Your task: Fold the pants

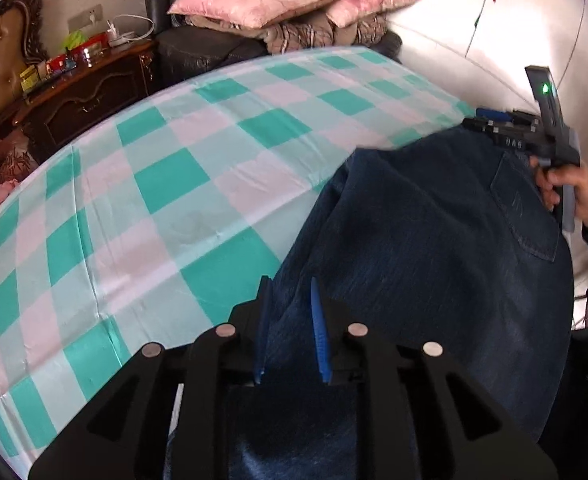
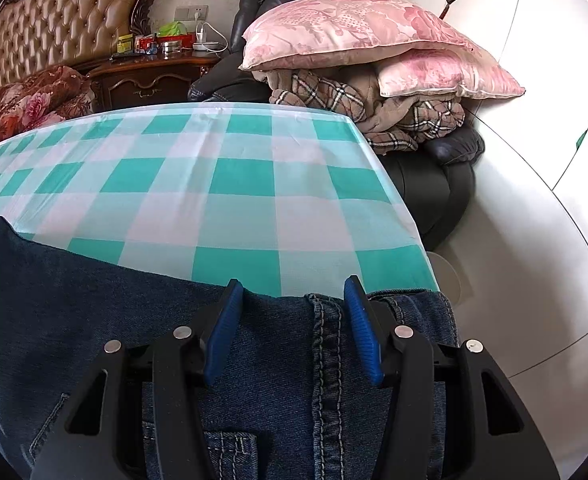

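Dark blue jeans (image 1: 425,248) lie on a table covered with a teal, pink and white checked cloth (image 1: 154,200). My left gripper (image 1: 290,292) has its blue pads close together around a fold of the denim at the jeans' left edge. My right gripper (image 2: 294,292) hovers over the waistband seam (image 2: 327,344), jaws wide apart, with denim between them but not pinched. The right gripper also shows in the left wrist view (image 1: 493,122), held by a hand at the jeans' far right end near a back pocket (image 1: 529,208). The jeans fill the lower part of the right wrist view (image 2: 74,320).
Behind the table stand a black leather armchair (image 2: 445,184) piled with pink pillows (image 2: 357,28) and a plaid blanket (image 2: 373,112), a dark wooden nightstand (image 2: 154,76) with small items, and a tufted headboard (image 2: 62,20). A white wall (image 2: 533,240) lies right.
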`<state>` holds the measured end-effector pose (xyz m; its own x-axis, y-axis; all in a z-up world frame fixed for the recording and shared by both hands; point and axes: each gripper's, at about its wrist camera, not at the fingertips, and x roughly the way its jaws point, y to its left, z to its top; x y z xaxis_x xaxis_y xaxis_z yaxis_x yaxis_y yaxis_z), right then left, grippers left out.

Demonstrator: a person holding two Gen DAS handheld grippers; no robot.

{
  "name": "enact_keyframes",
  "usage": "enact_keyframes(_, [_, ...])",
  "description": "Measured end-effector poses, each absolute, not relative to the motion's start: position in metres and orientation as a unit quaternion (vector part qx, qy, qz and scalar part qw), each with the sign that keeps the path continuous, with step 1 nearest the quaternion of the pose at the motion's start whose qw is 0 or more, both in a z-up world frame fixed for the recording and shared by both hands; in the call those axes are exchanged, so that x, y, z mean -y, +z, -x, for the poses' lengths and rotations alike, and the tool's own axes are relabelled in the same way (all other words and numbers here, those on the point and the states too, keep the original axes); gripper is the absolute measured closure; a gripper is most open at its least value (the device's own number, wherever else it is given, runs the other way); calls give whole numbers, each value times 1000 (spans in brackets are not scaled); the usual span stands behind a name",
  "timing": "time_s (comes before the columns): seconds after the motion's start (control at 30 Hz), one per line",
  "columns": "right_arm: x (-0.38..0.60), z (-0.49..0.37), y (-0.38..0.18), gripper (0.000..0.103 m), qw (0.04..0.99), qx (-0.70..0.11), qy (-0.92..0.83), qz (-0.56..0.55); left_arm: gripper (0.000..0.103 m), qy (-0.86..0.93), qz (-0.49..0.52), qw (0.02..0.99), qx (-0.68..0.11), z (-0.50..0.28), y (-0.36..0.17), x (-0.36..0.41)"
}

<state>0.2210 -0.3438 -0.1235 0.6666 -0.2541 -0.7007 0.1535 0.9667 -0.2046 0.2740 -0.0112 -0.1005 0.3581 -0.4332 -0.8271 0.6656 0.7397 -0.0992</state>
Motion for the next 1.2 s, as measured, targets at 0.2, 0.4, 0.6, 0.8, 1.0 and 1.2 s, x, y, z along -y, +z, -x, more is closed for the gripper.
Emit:
enact_keyframes(0.2, [343, -222, -124, 53, 910, -393, -112, 66, 94, -353, -144, 800, -464, -273, -106, 16])
enact_keyframes(0.4, [346, -213, -115, 55, 915, -370, -145, 60, 102, -343, -149, 816, -441, -279, -90, 11])
enact_keyframes(0.6, [357, -215, -117, 60, 908, -374, -181, 57, 99, -310, -126, 831, -444, -292, -102, 2])
enact_keyframes(0.8, [359, -193, -99, 55, 918, -347, -186, 46, 65, -189, 2, 899, -396, -276, -58, -89])
enact_keyframes(1.0, [339, -185, -103, 55, 915, -348, -171, 114, 64, -222, -23, 880, -420, -212, -64, -85])
enact_keyframes(1.2, [362, -188, -110, 43, 901, -380, -188, 92, 67, -33, -108, 897, -427, -227, -93, -112])
